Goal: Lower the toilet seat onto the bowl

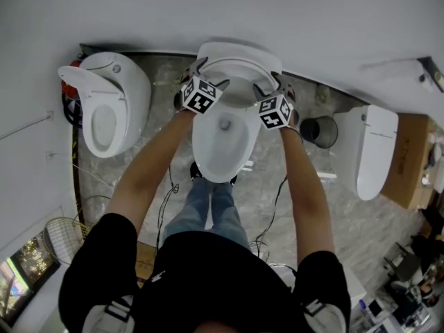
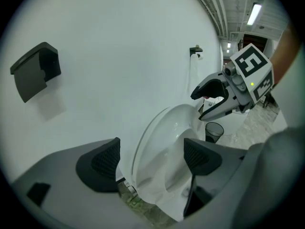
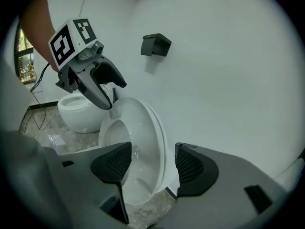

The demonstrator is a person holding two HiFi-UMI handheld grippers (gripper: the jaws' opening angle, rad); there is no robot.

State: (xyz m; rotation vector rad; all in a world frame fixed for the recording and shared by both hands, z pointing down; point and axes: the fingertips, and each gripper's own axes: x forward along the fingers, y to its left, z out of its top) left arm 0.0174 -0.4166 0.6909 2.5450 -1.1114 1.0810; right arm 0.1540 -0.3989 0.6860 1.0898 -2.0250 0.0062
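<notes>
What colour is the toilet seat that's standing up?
The toilet seat is plain glossy white, seen best in the right gripper view.

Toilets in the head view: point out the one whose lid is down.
The right toilet, beside the dark bin: its lid lies flat over the bowl. The left toilet and the middle toilet both show open bowls.

Even diffuse white light, ceiling tube light (image 2: 254, 13) glowing upper right in left gripper view, soft shadow beneath wall bracket (image 2: 35, 70), small glints on toilet seat (image 3: 138, 142), strong fisheye bending, dark vignetted corners, focus acceptable.
</notes>
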